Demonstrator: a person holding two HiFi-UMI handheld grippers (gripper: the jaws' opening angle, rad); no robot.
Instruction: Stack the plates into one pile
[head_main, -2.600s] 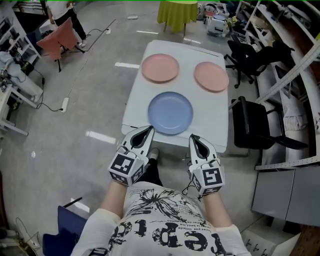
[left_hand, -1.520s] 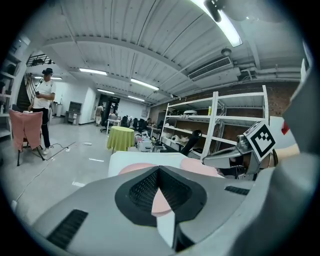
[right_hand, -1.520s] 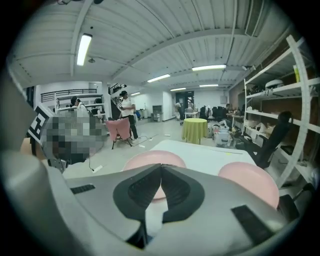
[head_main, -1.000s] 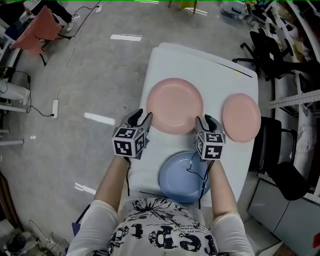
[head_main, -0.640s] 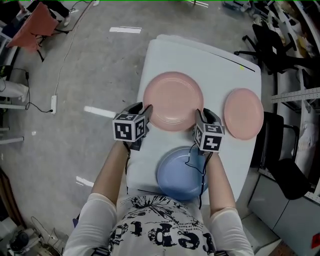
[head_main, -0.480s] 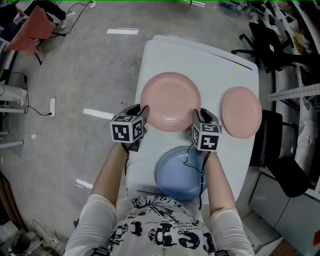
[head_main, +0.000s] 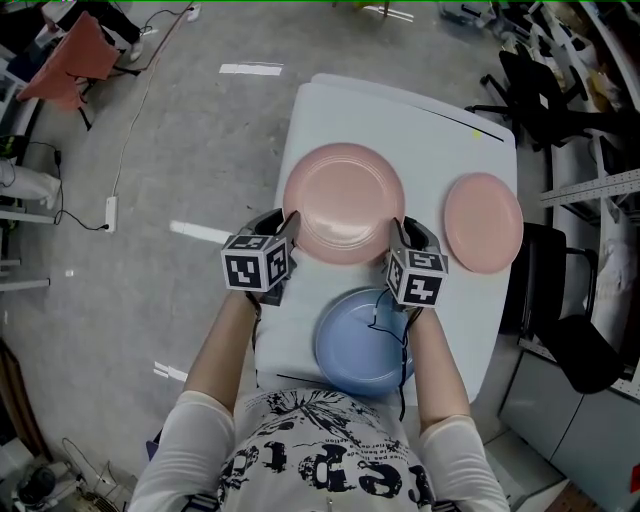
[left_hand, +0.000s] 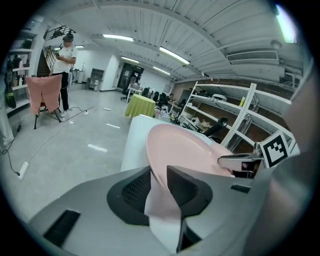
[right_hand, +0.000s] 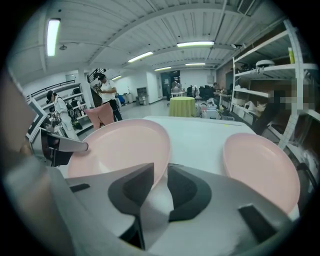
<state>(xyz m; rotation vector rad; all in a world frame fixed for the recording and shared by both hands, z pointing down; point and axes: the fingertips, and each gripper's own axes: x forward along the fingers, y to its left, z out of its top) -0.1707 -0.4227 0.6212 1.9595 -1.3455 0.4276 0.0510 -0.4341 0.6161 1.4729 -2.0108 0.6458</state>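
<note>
1. As both pairs of jaws have just been closing, each now stands at a narrow gap with the rim of the large, round, plastic-looking pink plate in it.
2. The left gripper has its two dark pads on the plate's left rim, one pad above the edge and one below. The rest of the plate spreads out ahead of these jaws and to their right.
3. The right gripper has the plate's right rim pinched between its pads in the same way. The plate's broad face runs ahead of these jaws and to their left.
4. Each gripper shows across the plate in the other's view, so the two grips sit on opposite sides of the plate.
5. Whether the plate still touches the rectangular white table cannot be told.
6. A smaller round pink plate lies flat on the table just to the right of the right gripper's jaws, apart from the large plate.
7. A round blue plate lies behind both pairs of jaws, toward the person and between the forearms. Its far edge is partly covered by the right gripper's marker cube.
</note>
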